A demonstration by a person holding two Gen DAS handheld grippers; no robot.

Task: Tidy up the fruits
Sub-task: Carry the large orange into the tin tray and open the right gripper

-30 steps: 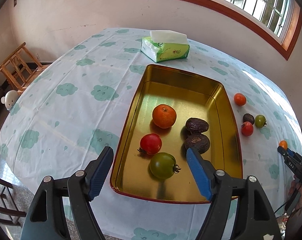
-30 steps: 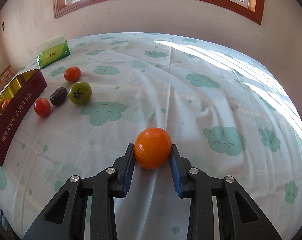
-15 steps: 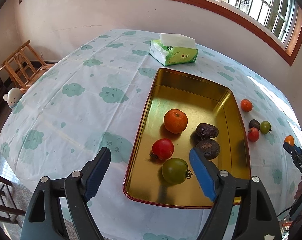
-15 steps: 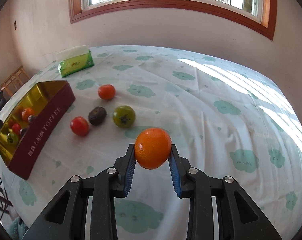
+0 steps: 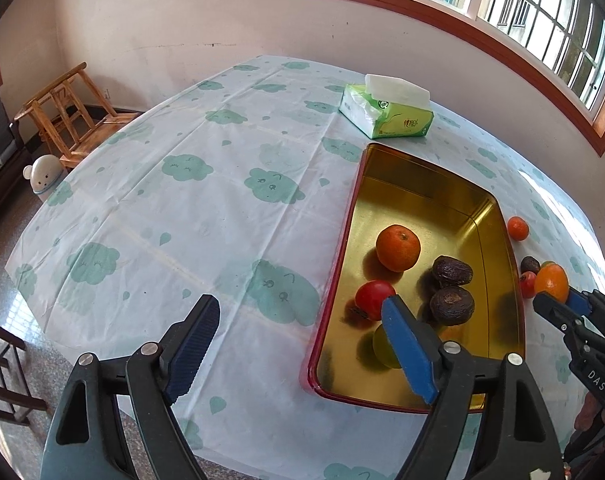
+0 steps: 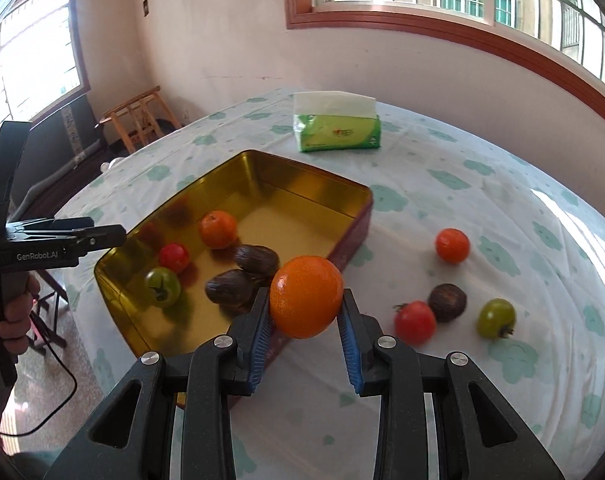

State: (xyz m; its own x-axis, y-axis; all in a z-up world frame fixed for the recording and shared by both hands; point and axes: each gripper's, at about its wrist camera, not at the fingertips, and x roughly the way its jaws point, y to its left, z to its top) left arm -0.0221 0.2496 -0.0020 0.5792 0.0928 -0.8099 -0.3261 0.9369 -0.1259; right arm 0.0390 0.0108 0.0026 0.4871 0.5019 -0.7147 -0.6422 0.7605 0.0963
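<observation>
- Tablecloth point(image 5: 190, 200) on my left lies bare, and my left gripper point(image 5: 302, 344) hangs over it beside the gold tin point(image 5: 422, 196); its jaws are opening wide with nothing between them.
- Tin, in the middle, already holds an orange point(image 6: 218, 229), a red tomato point(image 6: 174, 257), a green tomato point(image 6: 163, 286) and two dark fruits point(image 6: 232, 292).
- Held orange point(image 6: 306, 297) sits clamped between the pads of my right gripper point(image 6: 305, 334), lifted near the tin's right wall.
- Risk, as I judge it: a round fruit pinched near its middle could roll out, or clip the wall or the dark fruits on release.
- Loose fruit on the right: a small orange point(image 6: 452, 245), a red tomato point(image 6: 415, 322), a dark fruit point(image 6: 447, 302), a green tomato point(image 6: 496, 318).
</observation>
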